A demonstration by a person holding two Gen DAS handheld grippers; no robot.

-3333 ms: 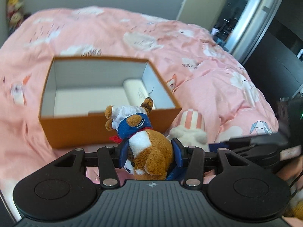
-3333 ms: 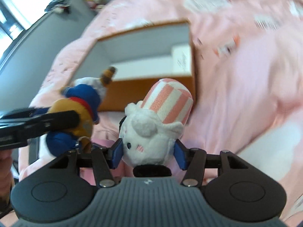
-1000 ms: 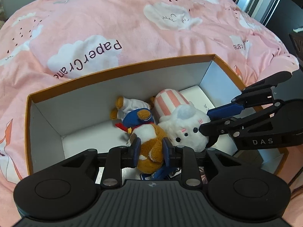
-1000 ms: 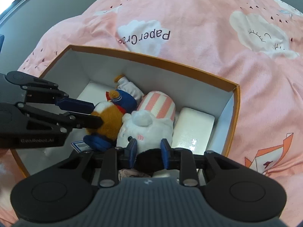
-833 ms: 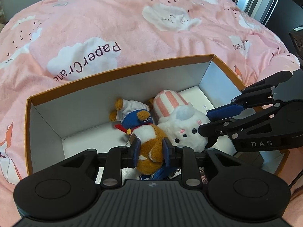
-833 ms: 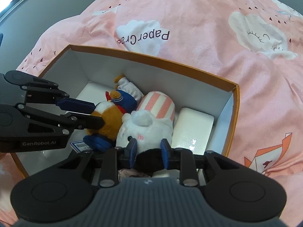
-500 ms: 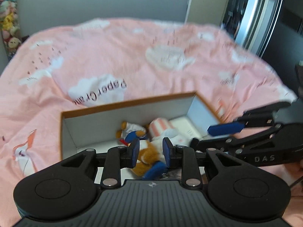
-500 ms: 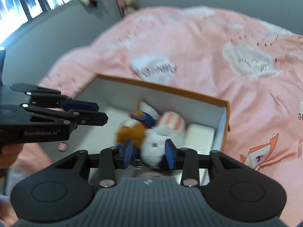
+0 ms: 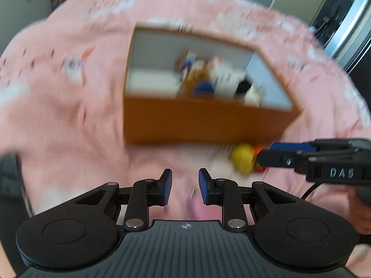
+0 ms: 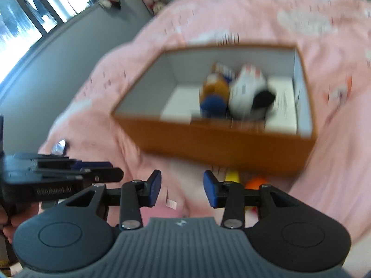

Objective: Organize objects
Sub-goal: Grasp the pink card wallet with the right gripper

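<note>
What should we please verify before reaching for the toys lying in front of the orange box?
1. Left claw empty: ok, nothing between its pads.
2. Right claw empty: ok, jaws opening with nothing between them.
3. Brown plush and white plush inside the orange box: ok, side by side.
4. Next targets located: ok, yellow toy and orange toy lie on the pink duvet before the box's near wall.
5. What these toys are: cannot tell, too blurred.
6. Claws apart from each other: ok.
</note>
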